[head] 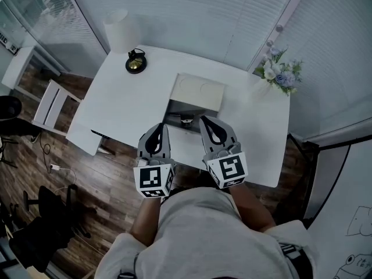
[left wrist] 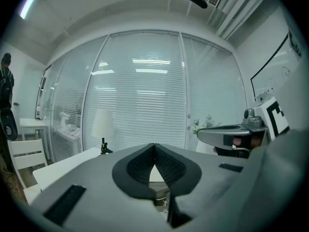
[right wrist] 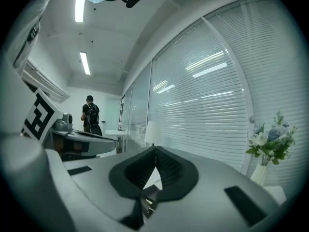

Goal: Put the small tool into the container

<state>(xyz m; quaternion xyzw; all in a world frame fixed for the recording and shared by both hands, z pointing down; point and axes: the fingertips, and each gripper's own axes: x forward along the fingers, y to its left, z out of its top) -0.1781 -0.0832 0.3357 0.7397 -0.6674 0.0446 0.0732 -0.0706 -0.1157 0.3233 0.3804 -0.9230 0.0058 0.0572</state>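
A grey box-shaped container (head: 196,93) sits on the white table (head: 128,106), with a dark opening on its near side. A small object (head: 187,120) lies at that opening; it is too small to make out. My left gripper (head: 162,127) is held just left of the opening and my right gripper (head: 204,121) just right of it, both above the table's near edge. In the left gripper view the left gripper (left wrist: 154,147) has its pads pressed together with nothing between them. The right gripper (right wrist: 155,150) is likewise shut and empty.
A white lamp (head: 121,32) and a small black-and-gold item (head: 135,63) stand at the table's far left. A vase of flowers (head: 281,73) is at the far right corner. A white chair (head: 49,104) is left of the table. A person (right wrist: 90,115) stands far off.
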